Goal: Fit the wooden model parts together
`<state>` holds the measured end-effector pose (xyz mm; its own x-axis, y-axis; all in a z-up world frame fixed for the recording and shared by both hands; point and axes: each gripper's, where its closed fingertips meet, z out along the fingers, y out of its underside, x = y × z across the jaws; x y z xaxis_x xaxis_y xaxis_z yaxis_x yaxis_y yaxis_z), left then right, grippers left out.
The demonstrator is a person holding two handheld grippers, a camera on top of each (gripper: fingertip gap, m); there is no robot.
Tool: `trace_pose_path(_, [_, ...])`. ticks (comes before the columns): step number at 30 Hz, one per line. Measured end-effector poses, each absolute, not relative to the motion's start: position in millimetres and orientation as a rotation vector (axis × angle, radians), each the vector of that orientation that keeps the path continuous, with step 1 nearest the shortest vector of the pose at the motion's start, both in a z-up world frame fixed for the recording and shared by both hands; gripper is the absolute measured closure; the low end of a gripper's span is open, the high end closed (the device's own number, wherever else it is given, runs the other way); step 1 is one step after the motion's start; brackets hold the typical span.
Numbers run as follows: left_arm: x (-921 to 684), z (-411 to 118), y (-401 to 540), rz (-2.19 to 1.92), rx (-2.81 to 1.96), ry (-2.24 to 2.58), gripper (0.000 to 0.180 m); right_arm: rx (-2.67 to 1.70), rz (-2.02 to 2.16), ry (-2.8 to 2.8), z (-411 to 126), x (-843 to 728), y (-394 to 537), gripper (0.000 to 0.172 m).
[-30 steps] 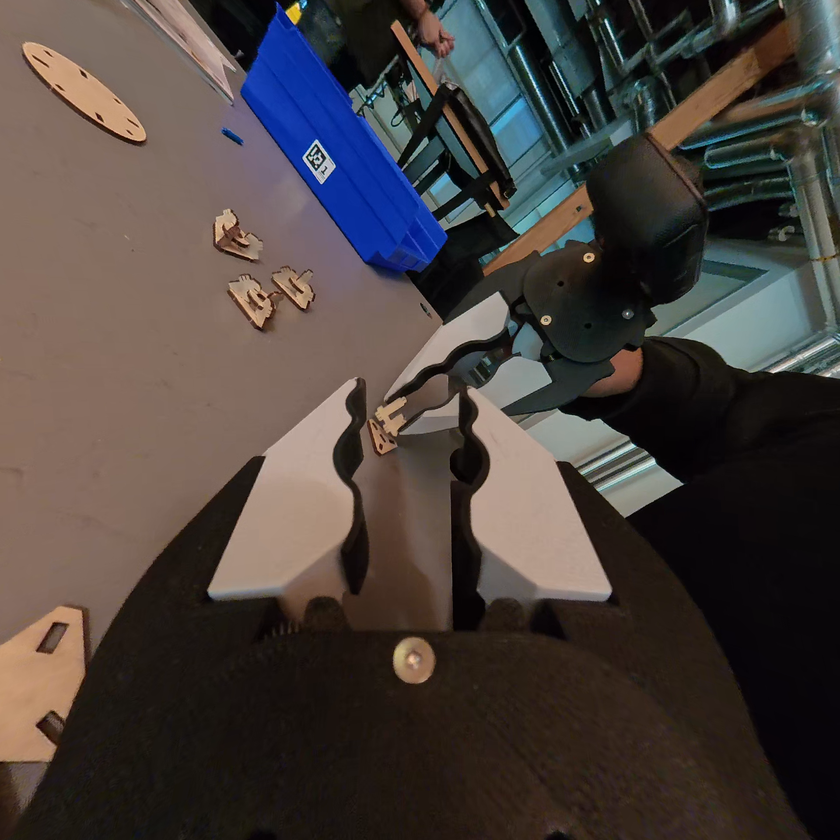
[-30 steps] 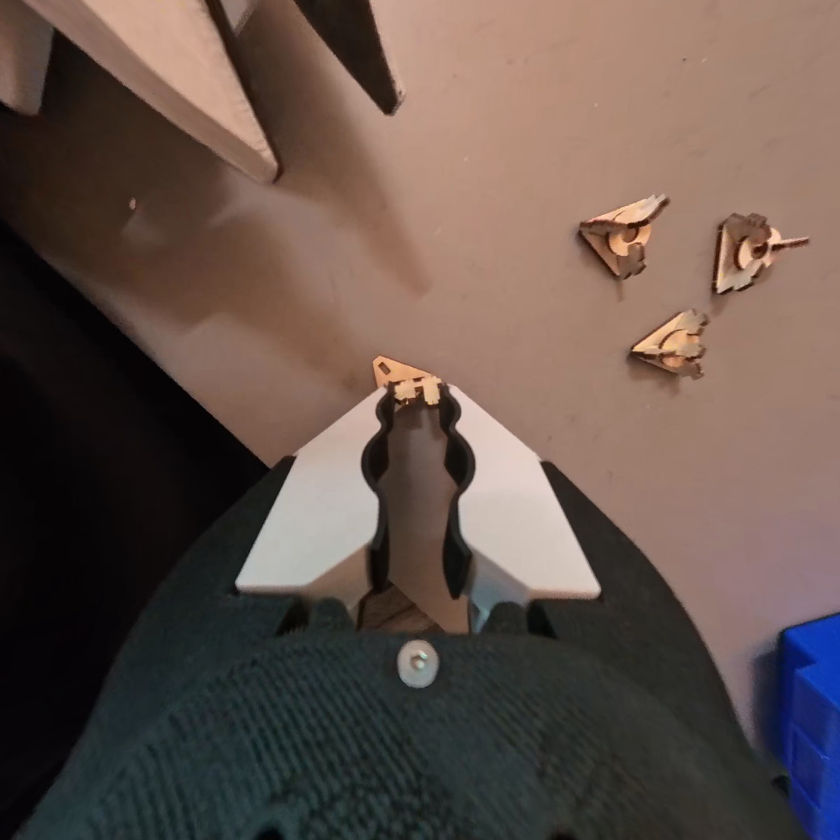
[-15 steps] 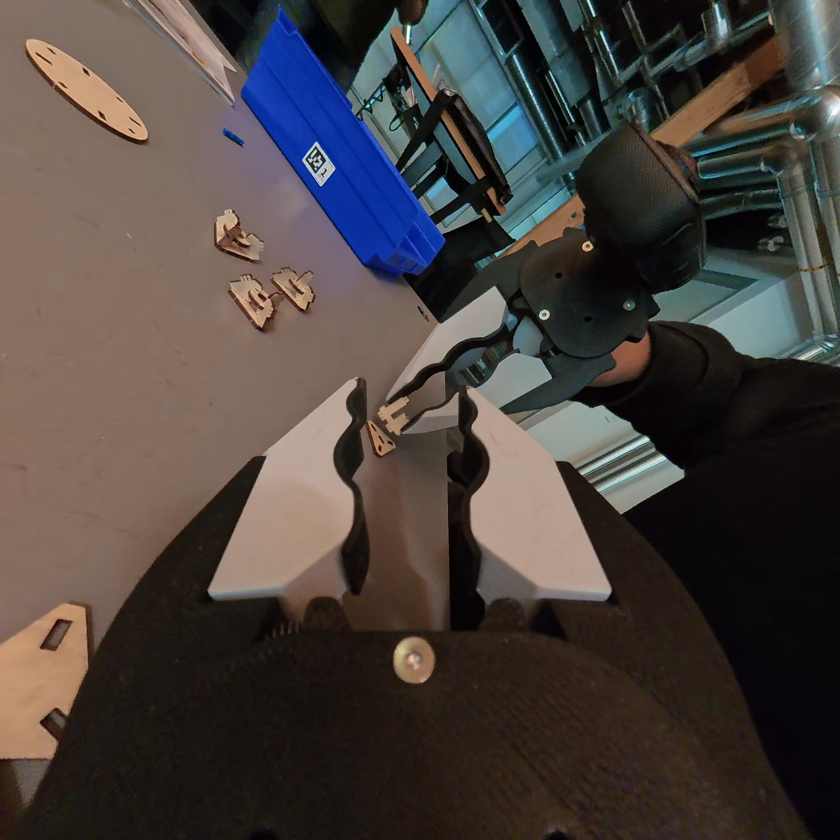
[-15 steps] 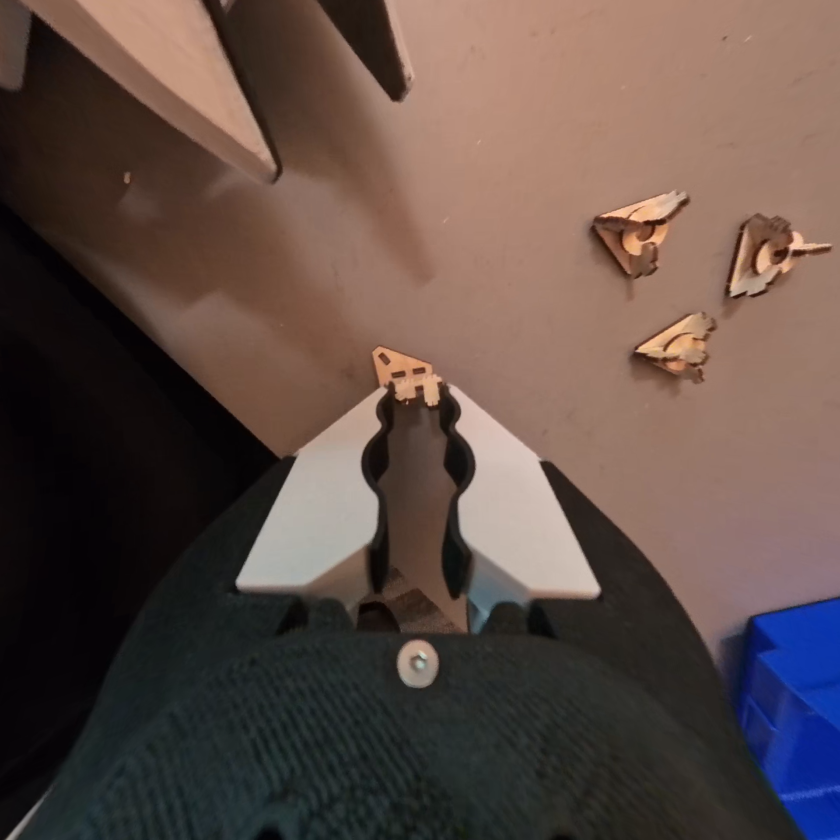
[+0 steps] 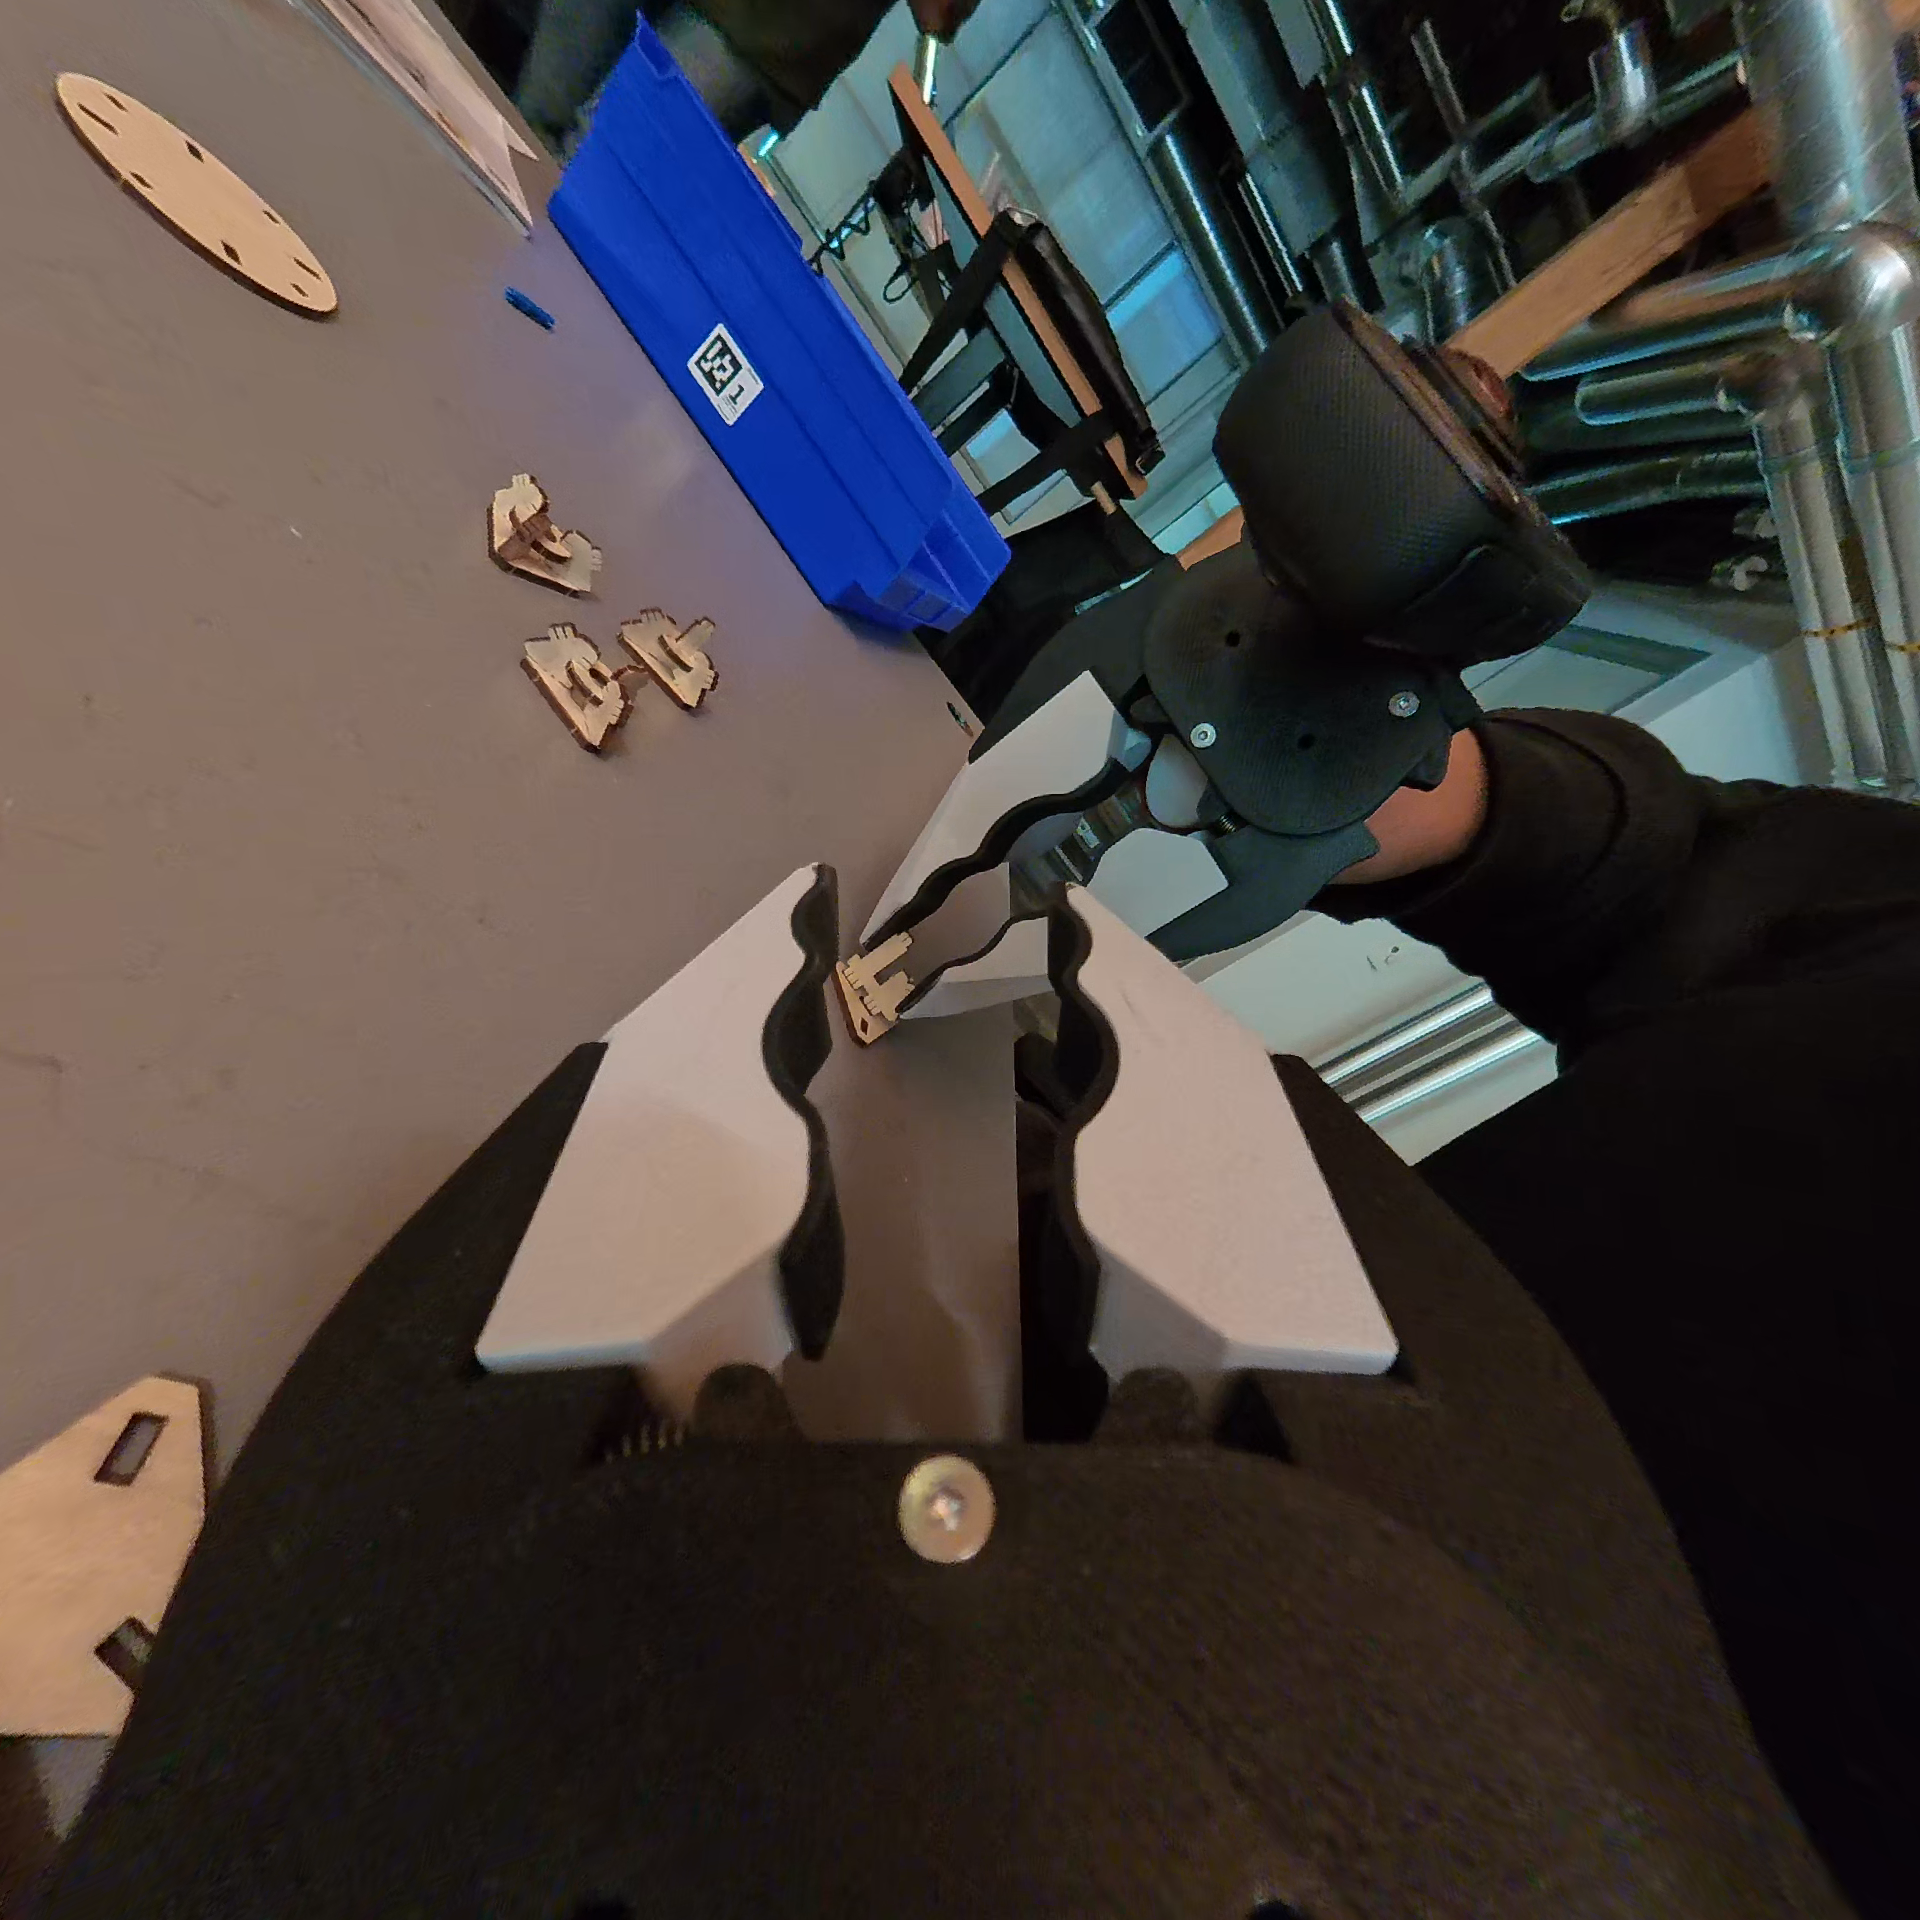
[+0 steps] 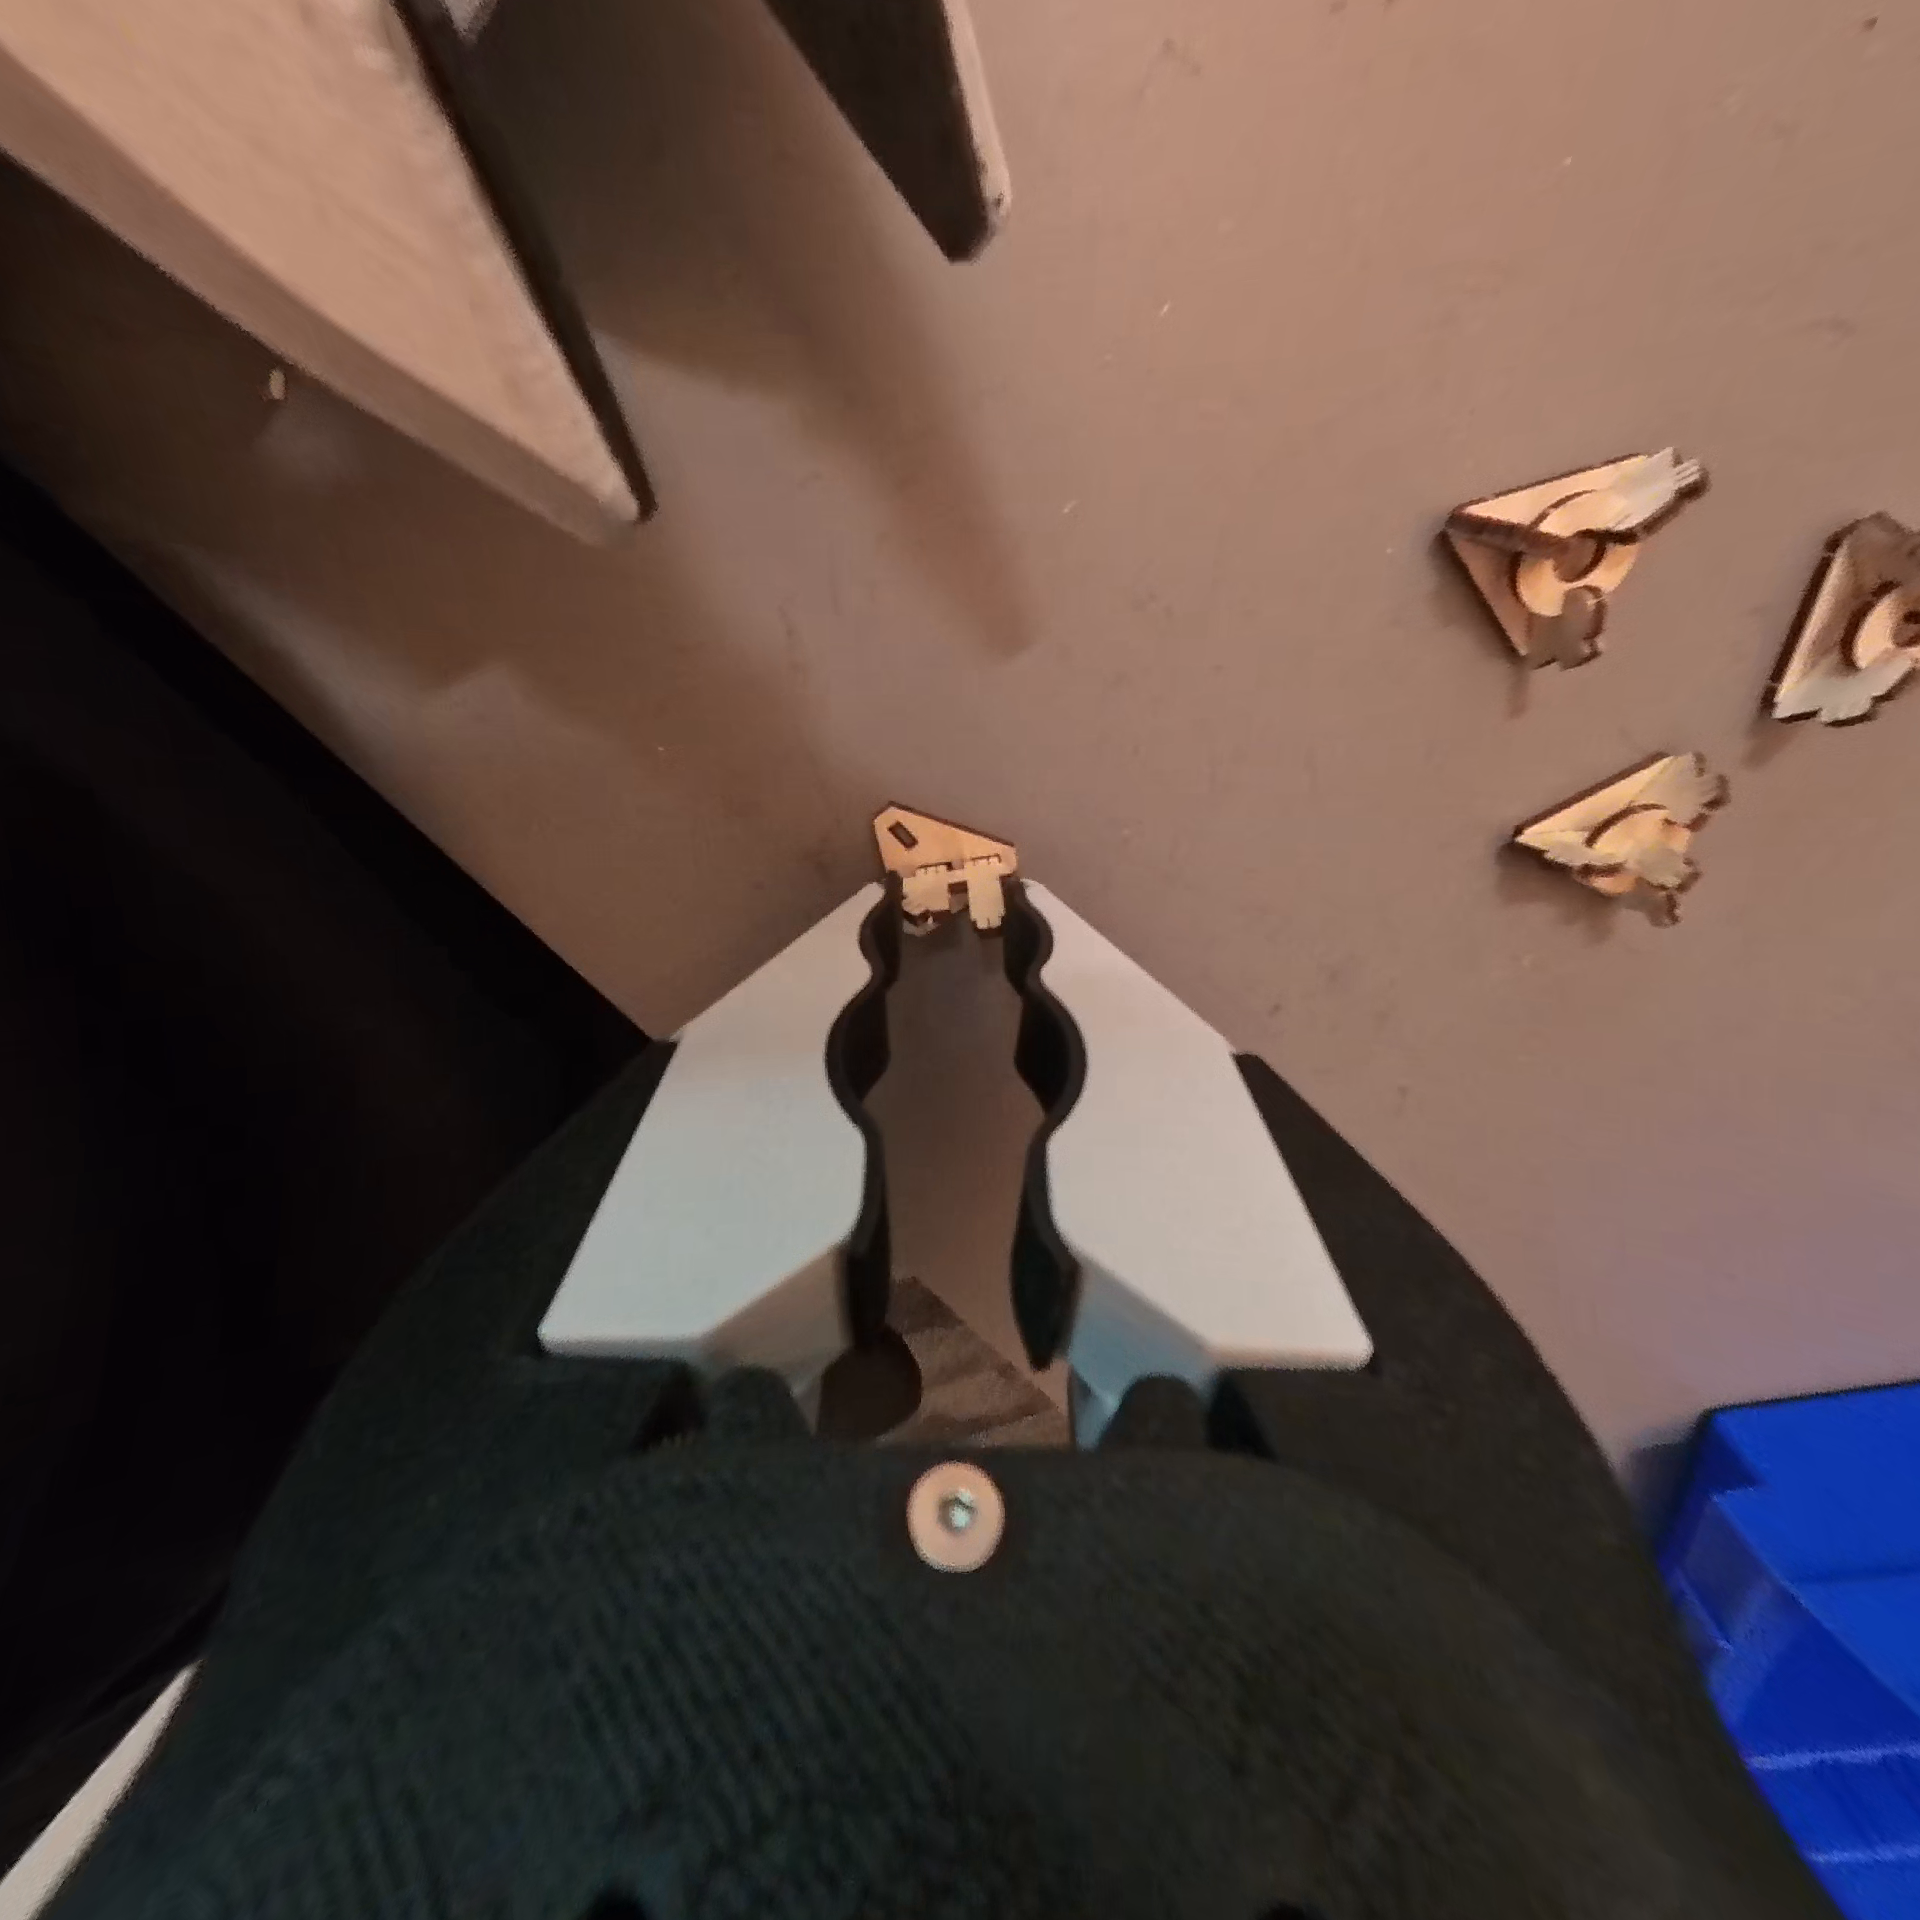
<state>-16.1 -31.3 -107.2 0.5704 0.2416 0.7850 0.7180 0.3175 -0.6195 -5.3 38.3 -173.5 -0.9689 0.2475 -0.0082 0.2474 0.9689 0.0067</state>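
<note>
Your right gripper (image 6: 948,902) has its fingers clamped on a small wooden piece (image 6: 940,857) w/ its flat part low over the table (image 6: 1351,312), probably to steady it. Left gripper (image 5: 940,914) fingers apart, holding nothing, just beside it.

Grippers: two – left gripper (image 5: 940,935), right gripper (image 6: 951,899).
Small wooden assemblies: four – three loose on table (image 5: 260,883) ( (image 5: 540,535), (image 5: 577,681), (image 5: 670,655)), one (image 6: 940,868) pinched at right gripper's tips.
Wooden disc (image 5: 192,192): one.
Wooden plate (image 5: 88,1558): one.
Blue bin (image 5: 769,353): one.
</note>
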Motion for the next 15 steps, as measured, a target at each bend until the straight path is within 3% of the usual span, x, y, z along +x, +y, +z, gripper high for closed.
trace_pose_path(15, [-16.2,-106.6,-32.5,-0.403,-1.232,-0.961,0.141,0.277,0.094,3.161,-174.0,-5.1,36.4,0.154])
